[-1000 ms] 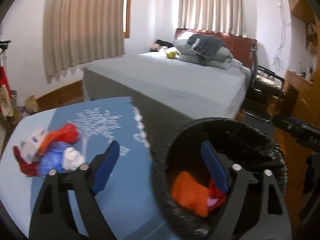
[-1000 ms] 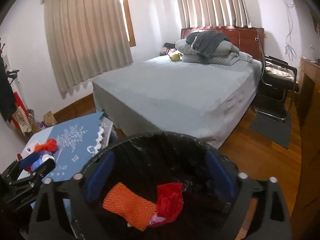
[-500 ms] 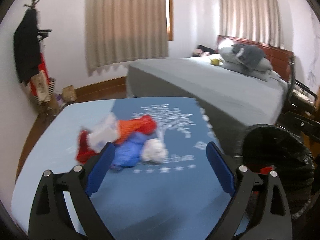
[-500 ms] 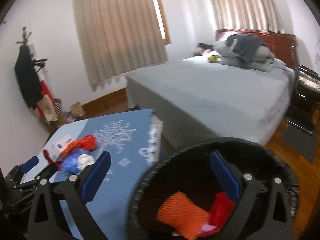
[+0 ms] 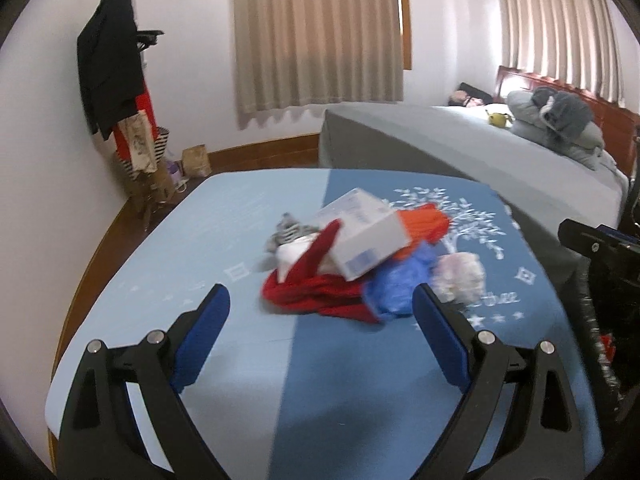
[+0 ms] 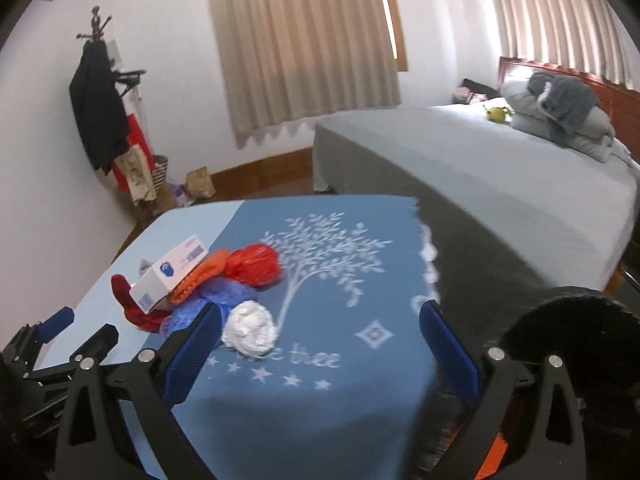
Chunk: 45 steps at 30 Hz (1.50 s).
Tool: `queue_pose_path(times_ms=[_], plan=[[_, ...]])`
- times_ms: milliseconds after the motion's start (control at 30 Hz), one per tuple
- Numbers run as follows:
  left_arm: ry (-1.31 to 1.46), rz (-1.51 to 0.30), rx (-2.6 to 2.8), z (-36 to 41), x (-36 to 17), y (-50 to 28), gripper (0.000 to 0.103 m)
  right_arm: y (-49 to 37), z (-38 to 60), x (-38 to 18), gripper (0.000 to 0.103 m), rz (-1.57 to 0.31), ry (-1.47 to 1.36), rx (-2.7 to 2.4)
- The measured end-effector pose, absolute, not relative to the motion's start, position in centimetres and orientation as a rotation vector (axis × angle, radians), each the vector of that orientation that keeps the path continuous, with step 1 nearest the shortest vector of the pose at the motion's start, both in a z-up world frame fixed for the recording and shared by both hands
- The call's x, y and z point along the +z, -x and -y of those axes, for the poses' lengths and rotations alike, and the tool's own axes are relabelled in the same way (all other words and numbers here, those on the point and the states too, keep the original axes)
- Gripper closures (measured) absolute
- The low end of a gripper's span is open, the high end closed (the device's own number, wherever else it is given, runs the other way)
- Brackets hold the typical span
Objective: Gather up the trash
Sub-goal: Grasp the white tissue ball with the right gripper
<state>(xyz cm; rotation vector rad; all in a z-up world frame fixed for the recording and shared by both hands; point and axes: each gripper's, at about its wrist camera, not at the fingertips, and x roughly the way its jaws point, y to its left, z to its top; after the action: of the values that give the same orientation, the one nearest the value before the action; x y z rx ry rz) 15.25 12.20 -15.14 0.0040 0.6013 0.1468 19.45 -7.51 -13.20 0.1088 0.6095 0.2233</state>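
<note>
Plainly, most of the job is ahead of me: a heap of trash sits on the tabletop (image 5: 248, 364) near its middle, and nothing of it is in either claw. My left claw (image 5: 320, 316) is spread wide and empty, hovering just short of the heap; my right claw (image 6: 320, 332) is likewise released and empty, over the darker blue half of the cloth. In the pile I can make out a white box (image 5: 362, 238) lying on top, a red rag (image 5: 316, 284) under it, an orange net (image 6: 202, 274), a red plastic bag (image 6: 254, 266), a blue plastic bag (image 5: 398, 284) and a white crumpled wad (image 6: 250, 330) at the near right edge, closest to my right claw (there is also a grey striped scrap behind the box, too blurred to name). The black bin (image 6: 576, 344) stands just off the tabletop's right side, and a bit of red and orange shows low inside it, so I judge some pieces are already collected. About six remain.
</note>
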Motion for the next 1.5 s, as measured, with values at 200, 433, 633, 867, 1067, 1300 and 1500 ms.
queue_pose_path(times_ms=[200,433,633,867,1067,1300,1500], plan=[[0.003,-0.625,0.172,-14.1,-16.5,-16.2,0.013,-21.5,4.4,-15.6,0.006,-0.664,-0.074,0.256],[0.010,-0.643,0.184,-15.0,-17.4,-16.4,0.013,-23.3,2.2,-17.7,0.011,-0.723,-0.033,0.275],[0.019,-0.647,0.186,-15.2,-17.8,-16.6,0.013,-24.4,1.2,-18.8,0.024,-0.772,-0.017,0.294],[0.028,-0.651,0.187,-15.3,-17.8,-16.7,0.013,-24.7,0.2,-19.4,0.050,-0.812,-0.010,0.366],[0.030,-0.650,0.178,-14.9,-17.8,-16.8,0.013,-24.4,0.1,-19.3,0.072,-0.818,-0.025,0.411],[0.028,-0.633,0.151,-14.0,-16.8,-16.8,0.013,-24.0,1.3,-18.0,0.076,-0.787,-0.045,0.394],[0.033,-0.605,0.091,-12.2,-15.6,-17.5,0.013,-24.4,3.2,-16.8,0.076,-0.762,-0.067,0.356]])
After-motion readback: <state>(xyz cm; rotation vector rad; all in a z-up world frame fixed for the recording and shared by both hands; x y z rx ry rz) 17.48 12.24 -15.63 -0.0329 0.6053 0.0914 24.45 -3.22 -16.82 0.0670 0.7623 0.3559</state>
